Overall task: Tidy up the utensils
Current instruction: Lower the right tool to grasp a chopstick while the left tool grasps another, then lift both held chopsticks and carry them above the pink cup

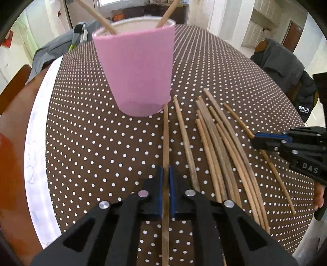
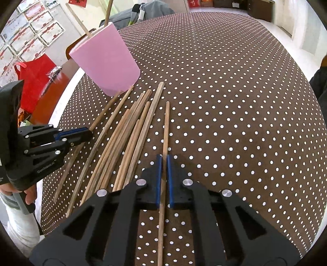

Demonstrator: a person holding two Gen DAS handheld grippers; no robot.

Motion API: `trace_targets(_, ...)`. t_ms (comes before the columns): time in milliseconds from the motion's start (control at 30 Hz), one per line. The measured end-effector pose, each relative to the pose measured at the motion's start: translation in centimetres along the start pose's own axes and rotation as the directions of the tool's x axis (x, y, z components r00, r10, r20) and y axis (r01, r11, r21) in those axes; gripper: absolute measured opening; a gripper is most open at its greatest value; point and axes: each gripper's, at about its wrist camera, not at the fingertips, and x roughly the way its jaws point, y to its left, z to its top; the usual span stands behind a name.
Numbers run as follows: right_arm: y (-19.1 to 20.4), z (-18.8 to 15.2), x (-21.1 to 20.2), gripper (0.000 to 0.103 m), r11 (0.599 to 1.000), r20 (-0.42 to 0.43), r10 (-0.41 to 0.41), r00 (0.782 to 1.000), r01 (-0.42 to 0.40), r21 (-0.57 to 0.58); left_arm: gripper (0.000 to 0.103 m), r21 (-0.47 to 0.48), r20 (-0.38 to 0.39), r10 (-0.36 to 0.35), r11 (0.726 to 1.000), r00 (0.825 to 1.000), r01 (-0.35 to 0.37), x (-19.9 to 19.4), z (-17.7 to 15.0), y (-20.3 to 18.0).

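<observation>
Our left gripper [image 1: 166, 174] has its jaws closed down to a stick's width on the leftmost chopstick [image 1: 166, 139], whose far tip lies just beside the foot of the pink cup [image 1: 137, 69]. Our right gripper [image 2: 164, 161] likewise has its jaws pinched onto the outermost chopstick [image 2: 166, 126], the one lying apart on the right of the row. Whether either stick has left the cloth we cannot tell.

Between the two held sticks lies the loose bundle of chopsticks [image 2: 122, 139], fanned side by side on the dotted cloth [image 2: 235, 114] that covers the bench. The cup stands upright beyond them, with two sticks [image 1: 98, 17] already leaning inside it.

We judge that we are at the pick-up step, with most of the sorting ahead. Next, each stick calls for a lift, a tilt towards upright, and a drop into the cup's mouth without knocking the two inside.

The cup stands near the cloth's left edge, so a hard nudge could tip it that way. To the right the cloth is bare and gives us free room to swing.
</observation>
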Motion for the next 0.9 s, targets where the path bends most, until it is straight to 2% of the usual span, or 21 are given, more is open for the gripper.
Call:
trace_targets(200,-1.4,-0.5,-2.1,0.006,0.999,0.059,0.036,0.998,-0.038,0.036,0.006,0.016,0.074,-0.037,0.999,0.997,0.036,-3.0,-0.7,-1.7)
trace_targets(367,-1.8,-0.5,-4.5,0.006,0.994,0.146,0.088,0.985,-0.095,0.045,0.006,0.025,0.170,-0.091,0.996,0.981,0.088,-6.0,-0.5,-2.3)
trace_targets(500,-1.1,-0.1,-6.7,0.006,0.990,0.226,0.127,0.966,-0.138,0.033,0.006,0.033,0.277,-0.119,0.993,0.954,0.114,-8.8,0.2,-2.8)
trace_targets(633,-0.6,0.5,-9.3,0.006,0.983,0.309,0.174,0.935,-0.185,0.004,0.006,0.024,0.344,-0.140,0.990,0.928,0.140,-10.8,0.7,-2.9)
trace_targets(767,0.5,1.0,-10.9,0.006,0.980,0.367,0.195,0.909,-0.198,-0.030,0.006,0.017,0.403,-0.159,0.986,0.901,0.166,-12.6,0.9,-2.6)
trace_targets(900,2.0,2.3,-11.5,0.006,0.976,0.416,0.215,0.883,-0.212,-0.053,0.006,0.008,0.476,-0.165,0.983,0.864,0.183,-14.6,1.5,-2.1)
